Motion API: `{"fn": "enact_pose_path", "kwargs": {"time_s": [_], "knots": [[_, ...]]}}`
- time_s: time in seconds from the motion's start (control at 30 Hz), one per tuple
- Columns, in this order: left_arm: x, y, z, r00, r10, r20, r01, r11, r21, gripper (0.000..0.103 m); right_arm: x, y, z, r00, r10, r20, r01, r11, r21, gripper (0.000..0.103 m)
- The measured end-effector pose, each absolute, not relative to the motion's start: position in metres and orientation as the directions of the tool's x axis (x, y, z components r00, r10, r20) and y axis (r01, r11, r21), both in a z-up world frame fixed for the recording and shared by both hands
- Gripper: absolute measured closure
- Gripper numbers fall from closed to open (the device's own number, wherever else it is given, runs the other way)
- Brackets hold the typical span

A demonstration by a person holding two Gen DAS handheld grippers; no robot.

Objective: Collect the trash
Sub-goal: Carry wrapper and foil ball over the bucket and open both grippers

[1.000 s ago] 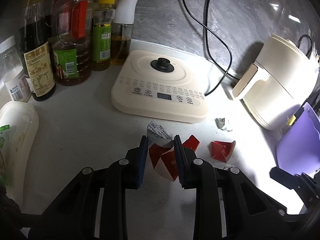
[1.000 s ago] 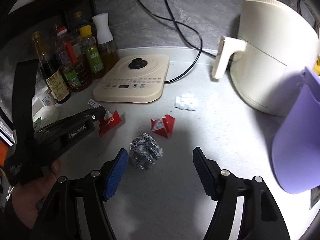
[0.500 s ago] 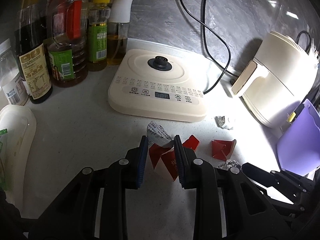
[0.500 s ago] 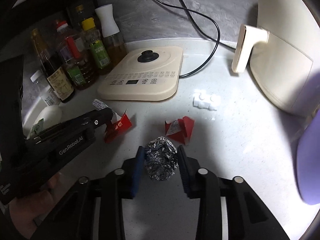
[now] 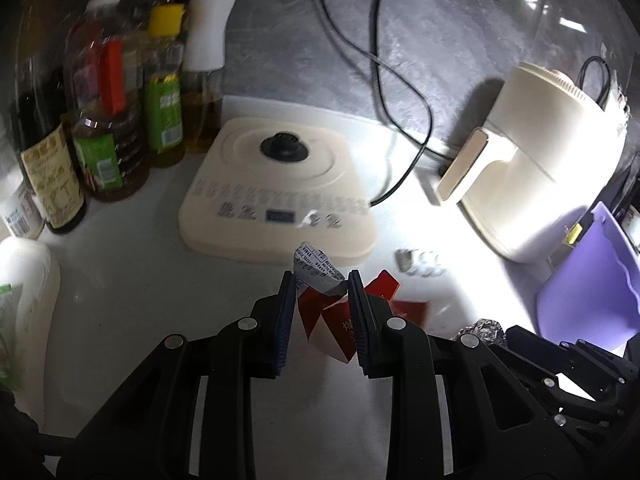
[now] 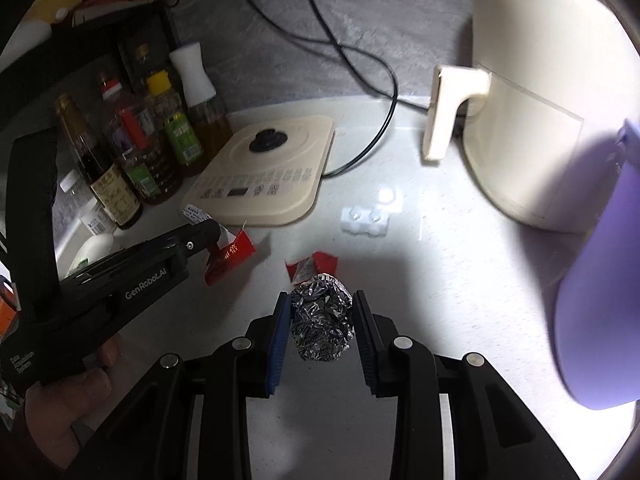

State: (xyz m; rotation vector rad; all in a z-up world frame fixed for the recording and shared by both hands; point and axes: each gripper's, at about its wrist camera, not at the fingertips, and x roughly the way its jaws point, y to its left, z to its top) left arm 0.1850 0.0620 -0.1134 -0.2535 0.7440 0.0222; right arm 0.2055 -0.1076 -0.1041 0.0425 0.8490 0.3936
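My left gripper point(image 5: 321, 280) is shut on a crumpled red and white wrapper point(image 5: 326, 322) and holds it above the white counter; it also shows in the right wrist view point(image 6: 229, 253). My right gripper point(image 6: 320, 300) is shut on a ball of crumpled foil point(image 6: 323, 326), which shows low right in the left wrist view point(image 5: 484, 328). A second red wrapper point(image 6: 310, 268) lies on the counter just beyond the foil. A small clear plastic blister piece point(image 6: 366, 220) lies further back. A purple bin point(image 6: 600, 280) stands at the right.
A cream induction cooker point(image 5: 280, 188) sits at the back with its black cord point(image 5: 400, 92). Several oil and sauce bottles point(image 5: 108, 112) stand at the left. A cream air fryer point(image 6: 532, 92) stands at the back right. A white container point(image 5: 24, 280) is at the far left.
My right gripper closed on the foil ball and has lifted it a little. My left gripper still holds the red wrapper and has risen and shifted slightly.
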Motion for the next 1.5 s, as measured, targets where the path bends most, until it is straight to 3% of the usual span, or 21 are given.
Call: {"fn": "enact_pose_path", "kwargs": {"time_s": [0.83, 1.5], "knots": [[0.188, -0.031, -0.008, 0.839, -0.123, -0.530, 0.054, 0.988, -0.144, 0.076, 0.181, -0.206, 0.009, 0.797, 0.313, -0.517, -0.228, 0.948, 0.223, 0.072], [0.194, -0.124, 0.012, 0.823, -0.283, -0.492, 0.243, 0.959, -0.144, 0.076, 0.162, -0.299, 0.029, 0.878, 0.125, -0.463, -0.020, 0.974, 0.225, 0.070]]}}
